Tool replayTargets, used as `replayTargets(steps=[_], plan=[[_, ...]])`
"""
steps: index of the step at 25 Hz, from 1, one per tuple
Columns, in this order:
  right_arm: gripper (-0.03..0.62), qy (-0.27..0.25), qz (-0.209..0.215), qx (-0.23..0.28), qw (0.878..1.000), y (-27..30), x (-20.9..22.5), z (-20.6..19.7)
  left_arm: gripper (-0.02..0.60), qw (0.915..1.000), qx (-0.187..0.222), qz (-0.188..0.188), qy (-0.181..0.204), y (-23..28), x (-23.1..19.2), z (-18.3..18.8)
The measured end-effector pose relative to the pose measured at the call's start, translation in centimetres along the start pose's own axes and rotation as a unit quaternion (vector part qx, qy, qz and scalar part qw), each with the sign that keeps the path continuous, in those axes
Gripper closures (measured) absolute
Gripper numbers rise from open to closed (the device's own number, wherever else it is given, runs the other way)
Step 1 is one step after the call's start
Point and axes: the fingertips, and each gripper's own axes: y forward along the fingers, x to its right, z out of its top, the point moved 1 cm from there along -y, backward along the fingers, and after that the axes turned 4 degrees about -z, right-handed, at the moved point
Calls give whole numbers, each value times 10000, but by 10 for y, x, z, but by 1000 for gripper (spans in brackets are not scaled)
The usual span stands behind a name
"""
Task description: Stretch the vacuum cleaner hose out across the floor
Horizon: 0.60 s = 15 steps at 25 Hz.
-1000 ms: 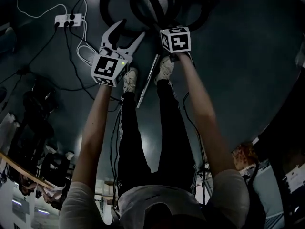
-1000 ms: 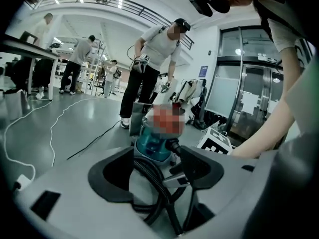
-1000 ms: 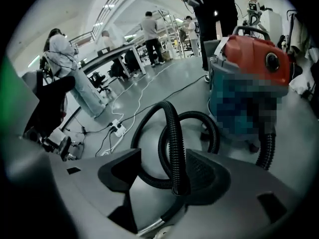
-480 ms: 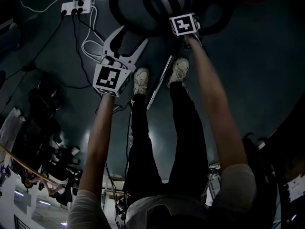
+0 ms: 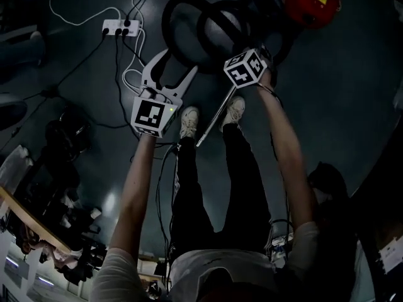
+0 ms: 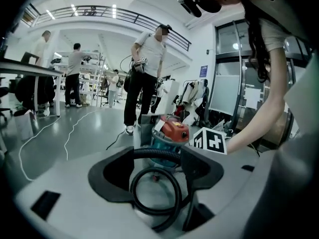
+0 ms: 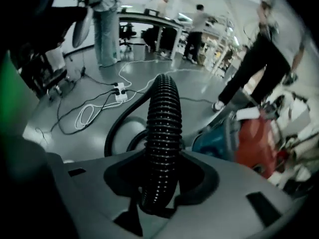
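I'm watching the hose (image 7: pixel 162 133) standing up between the jaws of the right gripper (image 7: pixel 162 179). Those jaws are closing on it, and their pads are meeting its ribbed sides low down. The held stretch is running lengthwise straight away from the jaws, then arching over and dropping toward the floor (image 5: pixel 352 106) on the side away from the vacuum cleaner (image 7: pixel 249 138). From the head view I'm seeing the rest of the hose lying in overlapping loops on the floor just beside the vacuum cleaner, between it and the white power strip (image 5: pixel 121 27), so it has no single long axis yet. The right gripper is hanging over the loop nearest the vacuum cleaner.

The left gripper (image 6: pixel 159 168) is hovering farther from the vacuum cleaner, over the outer loop. Its jaws are standing wide apart and holding nothing; I'm only looking through their gap at a coil on the floor and the red-topped vacuum cleaner beyond it. A thin metal tube (image 5: pixel 214 121) is lying on the floor between the person's shoes (image 5: pixel 188 121), its far end pointing roughly toward the vacuum cleaner.
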Motion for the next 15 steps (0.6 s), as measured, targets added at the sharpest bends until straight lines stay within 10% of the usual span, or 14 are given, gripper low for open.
replayTargets(steps=[9,15], plan=[[416,-2328,-1313,981,9586,-300,45,121,307,9910,741,-150,1104,-127,73,219],[416,-2851,-2715,1503,9069,-501,71,160,307,9456,1189,-984,2864,-223,128,364]])
